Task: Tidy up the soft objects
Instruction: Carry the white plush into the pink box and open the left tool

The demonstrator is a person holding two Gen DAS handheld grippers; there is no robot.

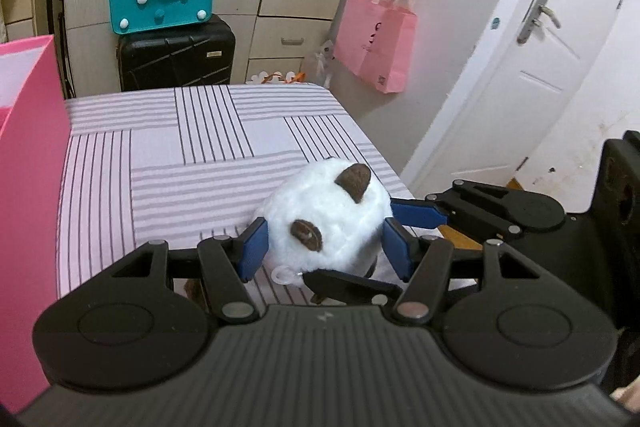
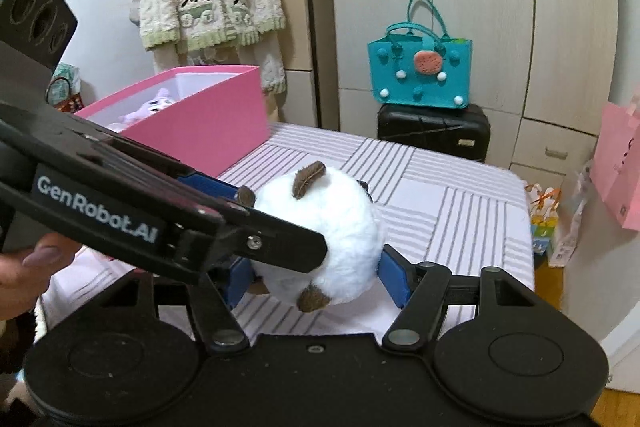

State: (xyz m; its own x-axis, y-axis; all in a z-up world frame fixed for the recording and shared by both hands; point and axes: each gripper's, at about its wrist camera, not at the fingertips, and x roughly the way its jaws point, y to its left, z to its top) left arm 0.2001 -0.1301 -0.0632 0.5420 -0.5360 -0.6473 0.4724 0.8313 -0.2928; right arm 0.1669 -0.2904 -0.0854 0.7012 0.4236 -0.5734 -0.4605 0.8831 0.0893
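Plush toy (image 1: pixel 326 217) is hanging just above the striped bed (image 1: pixel 160 155), both the left gripper (image 1: pixel 324 251) and right gripper (image 2: pixel 316 277) clasping it; pink box (image 2: pixel 208 107) is sitting to its left, nearer the left gripper.

White plush (image 1: pixel 326 215) w/ brown ears, pink box (image 2: pixel 208 115), grey-striped sheet (image 1: pixel 180 155).

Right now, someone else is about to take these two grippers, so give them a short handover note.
Left gripper: shut on the white plush toy, pads pressing its sides.
Right gripper: shut on the same toy from the other side.
The toy is above the striped bed.
Pink box sits on the bed to the left, open, with a purple plush already inside.
Left to do: carry the white toy over and drop it in, probably.
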